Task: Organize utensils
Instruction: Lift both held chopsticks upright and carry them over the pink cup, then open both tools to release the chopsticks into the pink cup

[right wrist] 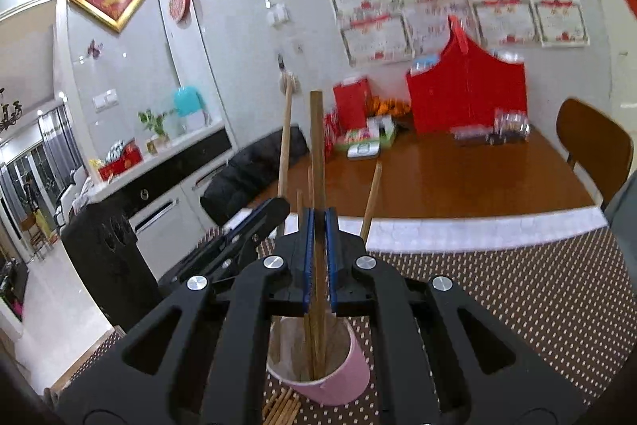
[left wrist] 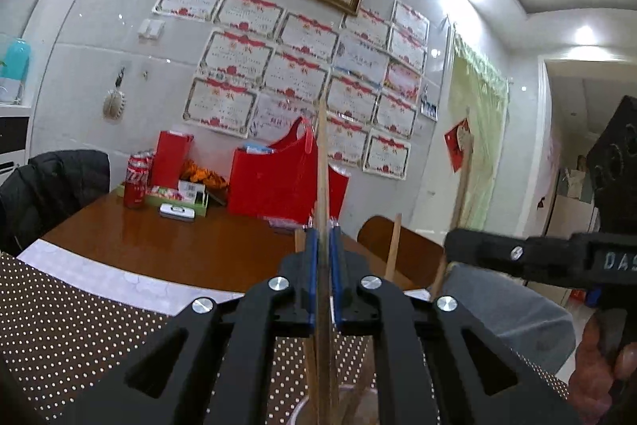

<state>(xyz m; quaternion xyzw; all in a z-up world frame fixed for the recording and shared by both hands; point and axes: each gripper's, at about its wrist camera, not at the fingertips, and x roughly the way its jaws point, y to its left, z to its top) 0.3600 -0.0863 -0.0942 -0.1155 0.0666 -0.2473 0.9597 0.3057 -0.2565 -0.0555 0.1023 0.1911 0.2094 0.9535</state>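
**Chopsticks at the pink cup: both my grippers clamped**

Item 1, far left: my left gripper [left wrist: 323, 226], pointing level, its blue pads pinched narrow on one upright wooden chopstick [left wrist: 321, 154]. The stick's top rises well above the pads; its lower part runs down between the arms towards the cup's rim, only dimly visible at the bottom edge of the left view.

Item 2, centre: pink cup [right wrist: 338, 381] standing upright on the brown dotted tablecloth [right wrist: 517, 305]. Several chopsticks stand in it, leaning apart.

Item 3, above the cup: my right gripper [right wrist: 318, 222], tilted slightly downward, jaws narrow on a darker, flat-topped chopstick [right wrist: 317, 146] whose lower end sits inside the cup.

Item 4, below the cup: loose chopsticks [right wrist: 282, 407] lying on the cloth, just beside its base.

Item 5, right and beyond: wooden table [right wrist: 458, 182], red bag [right wrist: 466, 98], chair back [right wrist: 593, 142].
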